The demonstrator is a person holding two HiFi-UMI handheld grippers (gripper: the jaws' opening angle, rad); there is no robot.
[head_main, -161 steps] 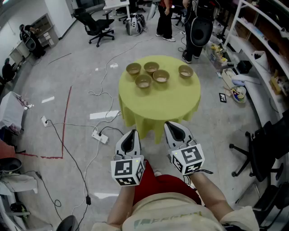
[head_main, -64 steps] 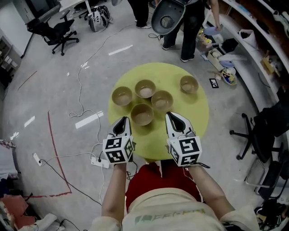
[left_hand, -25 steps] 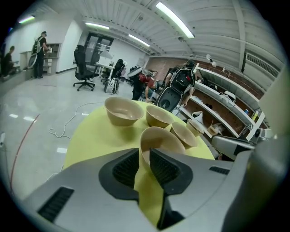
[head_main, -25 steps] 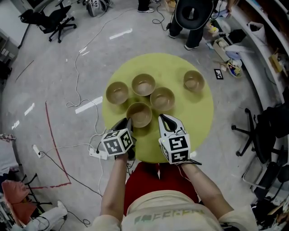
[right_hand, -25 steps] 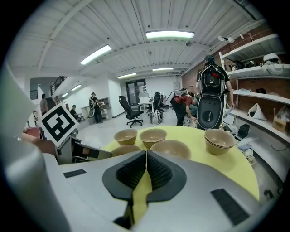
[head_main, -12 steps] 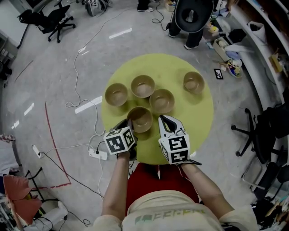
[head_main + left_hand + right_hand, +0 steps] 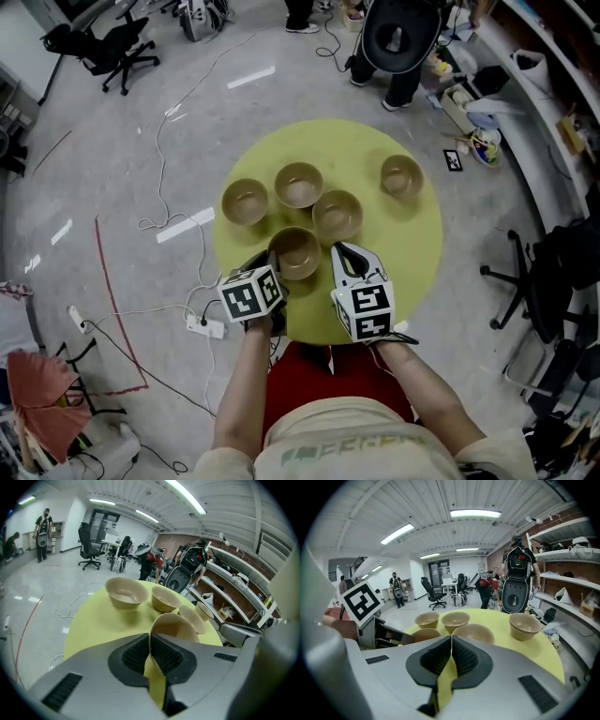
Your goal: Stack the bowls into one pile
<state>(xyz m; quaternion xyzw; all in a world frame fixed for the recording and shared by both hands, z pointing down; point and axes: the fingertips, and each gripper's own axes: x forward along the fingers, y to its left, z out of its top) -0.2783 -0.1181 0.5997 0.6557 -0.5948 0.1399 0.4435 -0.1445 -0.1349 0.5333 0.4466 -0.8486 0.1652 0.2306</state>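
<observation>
The left claw (image 7: 150,648) is clamping the rim of the bowl (image 7: 295,251) sitting nearest the front edge of the desk (image 7: 405,242). The right claw (image 7: 451,652) is hovering fully closed and empty over the desk's bare front-right area.

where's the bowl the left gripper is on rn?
Head view, centre-left: it's the nearest bowl on the yellow table, rim pinched by the left gripper, with the right gripper just beside it and three more bowls close behind.
</observation>
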